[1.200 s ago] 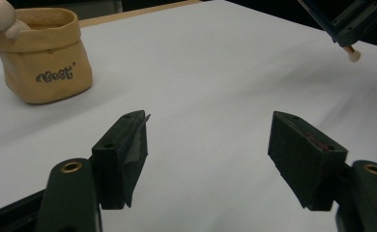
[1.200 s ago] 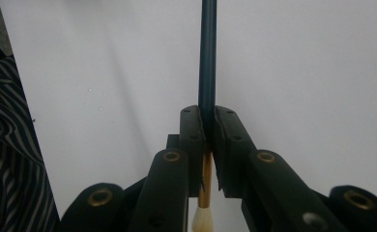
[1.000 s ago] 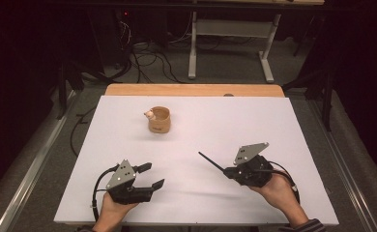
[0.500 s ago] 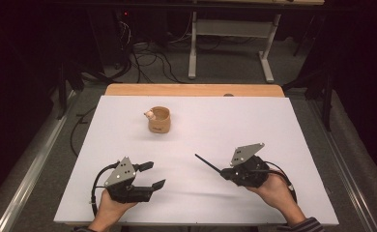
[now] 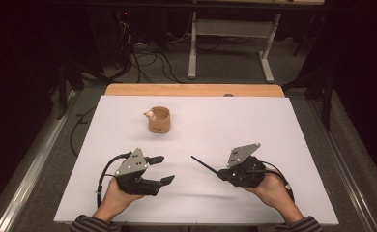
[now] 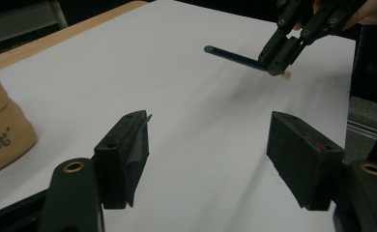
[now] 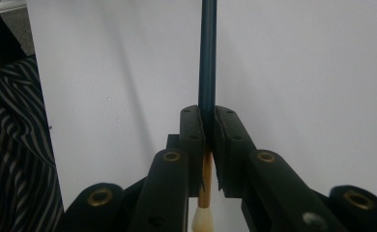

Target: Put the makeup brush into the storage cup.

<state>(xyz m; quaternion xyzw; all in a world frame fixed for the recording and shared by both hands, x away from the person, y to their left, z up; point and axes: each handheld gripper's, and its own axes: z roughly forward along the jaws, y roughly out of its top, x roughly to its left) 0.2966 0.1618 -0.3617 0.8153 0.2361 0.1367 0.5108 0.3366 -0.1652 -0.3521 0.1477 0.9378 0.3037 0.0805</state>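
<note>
over white table (image 5: 273, 125), brush (image 5: 205, 165) handle points up-left toward cup (image 5: 158, 119).

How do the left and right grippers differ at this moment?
The left gripper has its jaws wide apart with nothing between them; the right gripper is shut on a dark-handled brush. The left points toward the table's middle; the right angles its brush up-left. Both are hand-held above the white table.
</note>
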